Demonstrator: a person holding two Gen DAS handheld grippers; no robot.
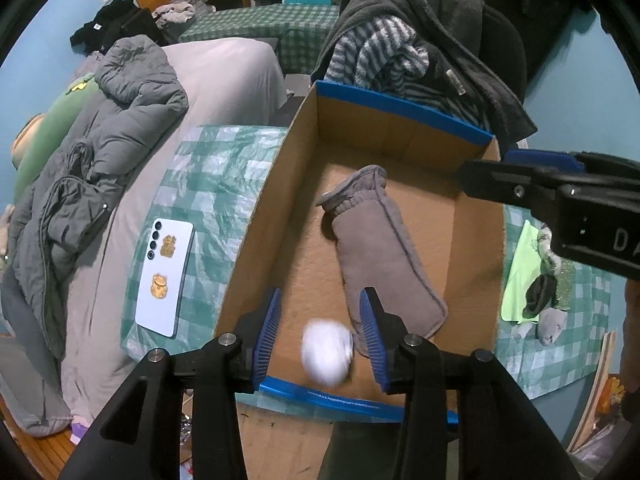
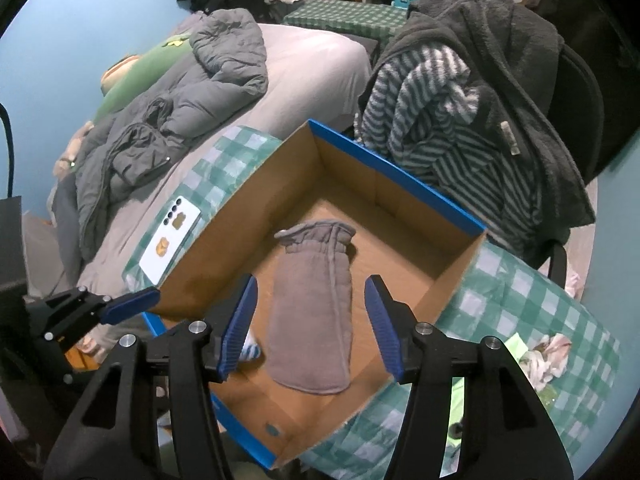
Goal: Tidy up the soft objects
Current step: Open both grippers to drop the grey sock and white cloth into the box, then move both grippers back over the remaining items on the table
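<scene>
Left tool (image 1: 320,338): jaws stood partly apart, gripping nothing. A white balled soft item (image 1: 326,354) (blurred, likely a rolled sock) showed between the blue pads (image 1: 267,340), clear of both, over the near end of the box floor.

Right tool (image 2: 312,326): jaws likewise stood apart and empty, poised above the box. Directly beneath and between them lay a grey mitten (image 2: 310,312), flat on the box floor, cuff toward the far wall. A white-and-blue striped scrap (image 2: 251,351) peeked out beside the left-hand pad; whether it touched the pad could not be told.

Cardboard box (image 1: 260,216): open-topped, brown inside, blue along the rims, resting on a green-and-white checked cloth (image 1: 208,184) spread over the bed edge. The mitten lay lengthwise along the floor, its fingertip end near the white item.

Left of the box, on the cloth: a white phone (image 1: 165,278), face down, with gold cat stickers.

Right of the box, on the cloth: a light green cloth (image 1: 520,276) carrying a dark rolled item and small grey soft pieces (details unclear).

Behind the box: a chair draped with a dark fleece garment (image 2: 520,60) and a striped fleece (image 2: 424,92). On the bed: a crumpled grey padded jacket (image 1: 100,148).
</scene>
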